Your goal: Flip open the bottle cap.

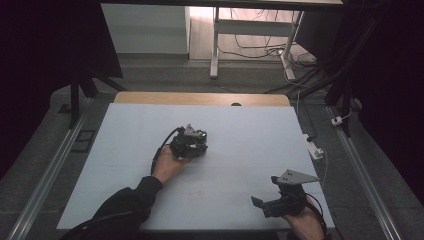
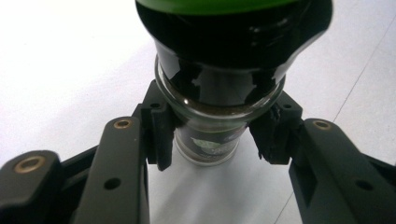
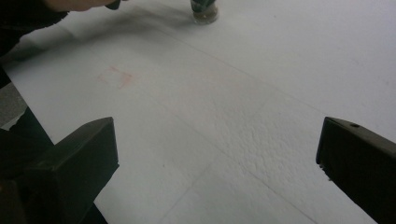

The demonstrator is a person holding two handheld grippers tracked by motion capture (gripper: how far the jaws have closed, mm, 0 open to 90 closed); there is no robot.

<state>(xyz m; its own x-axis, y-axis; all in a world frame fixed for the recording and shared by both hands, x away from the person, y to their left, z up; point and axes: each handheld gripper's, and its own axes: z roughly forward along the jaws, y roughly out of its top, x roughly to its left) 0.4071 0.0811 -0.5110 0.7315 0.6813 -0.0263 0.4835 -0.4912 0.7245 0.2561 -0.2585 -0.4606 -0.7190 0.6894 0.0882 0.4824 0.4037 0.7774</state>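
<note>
Left gripper view: a small glass jar (image 2: 212,116) with dark contents, a black collar and a green cap (image 2: 219,5) stands between the two black jaws, whose pads press its clear neck from either side just below the collar. The grip sits high on the jar, probably so that the base stays free to rest on, or lift off, the white table (image 2: 60,60); whether the base touches the surface cannot be told. In the high view the left gripper (image 1: 192,142) sits near mid-table, held by the left hand (image 1: 167,167), its jaws pinching the jar. The right gripper (image 1: 277,202) lies well apart from the jar, near the person's edge of the table. Right gripper view: its jaws stand spread wide with nothing between them, only bare table below; the jar's base (image 3: 204,14) appears far ahead of them, and a faint reddish mark (image 3: 116,77) lies between, ahead and to the left. That hand seems to be waiting in reserve.
</note>
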